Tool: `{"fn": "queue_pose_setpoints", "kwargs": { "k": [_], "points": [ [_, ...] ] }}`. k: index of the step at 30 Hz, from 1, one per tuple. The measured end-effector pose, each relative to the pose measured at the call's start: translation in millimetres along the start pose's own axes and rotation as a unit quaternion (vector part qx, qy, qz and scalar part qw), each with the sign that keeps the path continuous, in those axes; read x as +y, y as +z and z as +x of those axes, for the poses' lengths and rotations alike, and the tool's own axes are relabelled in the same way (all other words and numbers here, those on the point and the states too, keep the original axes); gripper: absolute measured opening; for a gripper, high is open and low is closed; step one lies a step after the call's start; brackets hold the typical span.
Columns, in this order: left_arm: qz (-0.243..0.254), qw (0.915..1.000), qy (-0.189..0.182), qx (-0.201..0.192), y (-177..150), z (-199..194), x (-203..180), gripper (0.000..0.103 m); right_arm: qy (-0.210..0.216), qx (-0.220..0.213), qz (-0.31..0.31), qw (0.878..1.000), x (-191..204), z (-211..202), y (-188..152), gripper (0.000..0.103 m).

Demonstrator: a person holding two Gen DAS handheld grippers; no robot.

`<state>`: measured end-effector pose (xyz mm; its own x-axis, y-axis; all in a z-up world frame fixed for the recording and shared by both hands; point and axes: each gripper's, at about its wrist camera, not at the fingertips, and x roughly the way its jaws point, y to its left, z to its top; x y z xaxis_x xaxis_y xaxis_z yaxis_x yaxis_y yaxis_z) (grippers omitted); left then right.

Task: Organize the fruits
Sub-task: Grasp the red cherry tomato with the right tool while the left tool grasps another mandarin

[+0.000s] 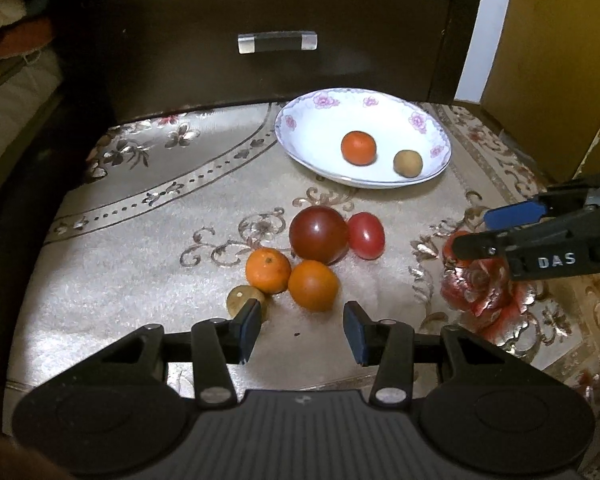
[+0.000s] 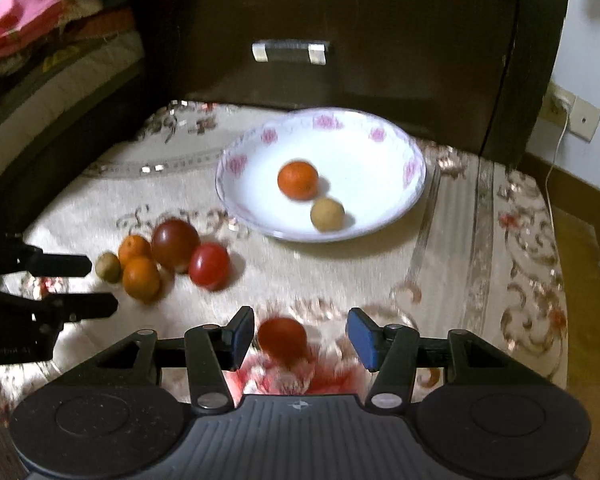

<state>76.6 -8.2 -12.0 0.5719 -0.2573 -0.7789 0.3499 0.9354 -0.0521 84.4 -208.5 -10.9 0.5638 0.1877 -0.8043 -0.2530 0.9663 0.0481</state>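
A white flowered bowl [image 1: 320,128] [image 2: 252,184] holds an orange [image 1: 358,148] and a small brown fruit [image 1: 407,163]. On the patterned cloth lie a dark red tomato [image 1: 318,234], a smaller red tomato [image 1: 366,235], two oranges [image 1: 268,270] [image 1: 313,285] and a brown fruit [image 1: 240,298]. My left gripper [image 1: 302,330] [image 2: 96,286] is open just short of the nearer orange, nothing between its pads. My right gripper [image 2: 302,336] [image 1: 480,232] is open around a separate red tomato [image 2: 282,338], with gaps on both sides.
A dark wooden drawer front with a clear handle [image 1: 278,42] rises right behind the bowl. Folded bedding [image 2: 60,20] lies at the left. A yellow panel [image 1: 560,60] stands at the right, and a wall socket with a cord [image 2: 560,108] is past the cloth's right edge.
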Motion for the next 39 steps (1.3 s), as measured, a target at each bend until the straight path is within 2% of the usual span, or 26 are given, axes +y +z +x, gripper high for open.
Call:
{"fn": "queue_pose_setpoints", "kwargs": {
  "k": [5,11,20,27,30,36,39],
  "points": [
    [-0.013,0.9999,-0.005,-0.004,0.8,2.6,4.1,0.05,0.006,0.005,-0.002,1.0,-1.0,2.1,-3.2,0.05],
    [0.009,0.9996,-0.027,-0.003,3.5,8.3,-10.6,0.05,0.011,0.014,-0.008,1.0,1.0,5.4,-4.9,0.049],
    [-0.008,0.9999,-0.014,0.0,11.2,28.0,-12.1,0.052,0.014,0.03,-0.007,0.999,1.3,9.9,-7.1,0.049],
    [-0.002,0.9999,-0.01,0.003,13.4,38.0,-16.2,0.052,0.014,0.024,-0.004,1.0,1.7,9.1,-5.8,0.048],
    [0.003,1.0,-0.004,0.002,12.1,40.1,-18.0,0.049,0.016,0.024,-0.008,1.0,2.2,9.9,-6.0,0.042],
    [-0.007,1.0,-0.006,0.001,15.0,40.7,-15.7,0.04,0.03,0.022,-0.017,0.999,7.1,11.6,-4.7,0.024],
    [-0.004,0.9999,-0.011,0.0,14.2,38.1,-16.6,0.039,0.029,0.02,-0.019,0.999,9.2,11.5,-4.6,0.024]
  ]
}}
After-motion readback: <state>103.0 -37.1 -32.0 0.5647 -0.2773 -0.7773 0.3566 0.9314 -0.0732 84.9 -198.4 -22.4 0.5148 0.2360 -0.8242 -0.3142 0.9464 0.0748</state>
